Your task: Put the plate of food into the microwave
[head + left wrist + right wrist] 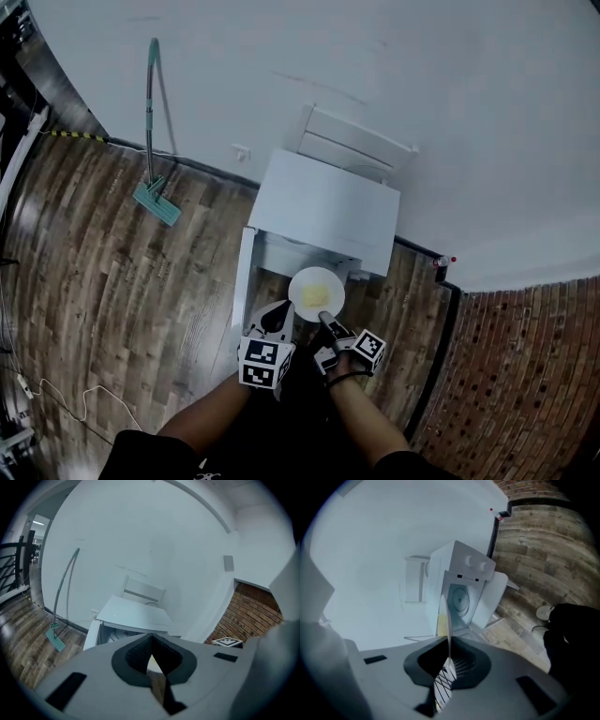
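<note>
A white microwave [328, 211] stands on the wood floor against the wall, its door [246, 281] swung open to the left. Just in front of the opening a white plate [317, 292] with yellow food [315, 297] is held level. My right gripper [325, 322] is shut on the plate's near rim. In the right gripper view the plate [446, 616] shows edge-on between the jaws, with the microwave [461, 573] beyond. My left gripper [274, 321] hangs beside the plate's left edge, its jaws [151, 641] shut on nothing. The left gripper view shows the microwave [136, 613] ahead.
A green mop [150, 141] leans on the wall to the left. A white frame [352, 141] stands behind the microwave. A brick wall [525, 375] runs along the right. A thin cable [56, 394] lies on the floor at lower left.
</note>
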Available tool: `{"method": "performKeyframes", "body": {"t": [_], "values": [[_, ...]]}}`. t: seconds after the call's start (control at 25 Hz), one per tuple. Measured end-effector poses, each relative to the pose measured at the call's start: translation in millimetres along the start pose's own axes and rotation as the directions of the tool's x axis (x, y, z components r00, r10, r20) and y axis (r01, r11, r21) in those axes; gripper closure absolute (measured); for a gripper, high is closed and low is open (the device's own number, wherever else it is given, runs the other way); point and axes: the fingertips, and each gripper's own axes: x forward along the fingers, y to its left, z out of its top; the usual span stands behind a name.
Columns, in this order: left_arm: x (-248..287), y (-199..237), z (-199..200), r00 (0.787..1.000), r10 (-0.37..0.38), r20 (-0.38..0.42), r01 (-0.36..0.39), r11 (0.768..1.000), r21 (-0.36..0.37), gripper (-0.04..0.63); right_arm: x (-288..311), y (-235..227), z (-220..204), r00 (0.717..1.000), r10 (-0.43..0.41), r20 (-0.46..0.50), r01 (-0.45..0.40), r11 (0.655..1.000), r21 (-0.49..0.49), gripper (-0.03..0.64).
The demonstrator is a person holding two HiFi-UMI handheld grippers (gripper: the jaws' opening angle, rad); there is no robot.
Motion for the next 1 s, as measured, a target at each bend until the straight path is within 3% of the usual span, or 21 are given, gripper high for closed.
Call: {"method": "performKeyframes", "body": {"t": [0.28, 0.6, 0.84, 1.0], "values": [[44.2, 29.6, -33.7, 0.994, 0.093, 0.048, -0.089, 0.992, -0.089, 0.604, 90.3, -36.6, 41.9, 0.997, 0.079, -0.013, -0.080, 0.997, -0.012, 0.595], [71.9, 54.1, -58.7, 0.984, 0.161, 0.079, -0.151, 0.981, -0.122, 0.604, 186.5, -70.8, 66.5, 0.990, 0.137, -0.028, -0.137, 0.991, -0.003, 0.595], [80.9, 67.5, -73.9, 0.980, 0.179, 0.084, -0.167, 0.977, -0.130, 0.604, 246.4, -61.7, 89.5, 0.982, 0.190, 0.013, -0.190, 0.981, -0.038, 0.595], [80.6, 71.3, -87.9, 0.981, 0.183, 0.065, -0.172, 0.974, -0.145, 0.604, 273.9, -56.1, 101.3, 0.982, 0.186, 0.044, -0.182, 0.980, -0.077, 0.595]]}}
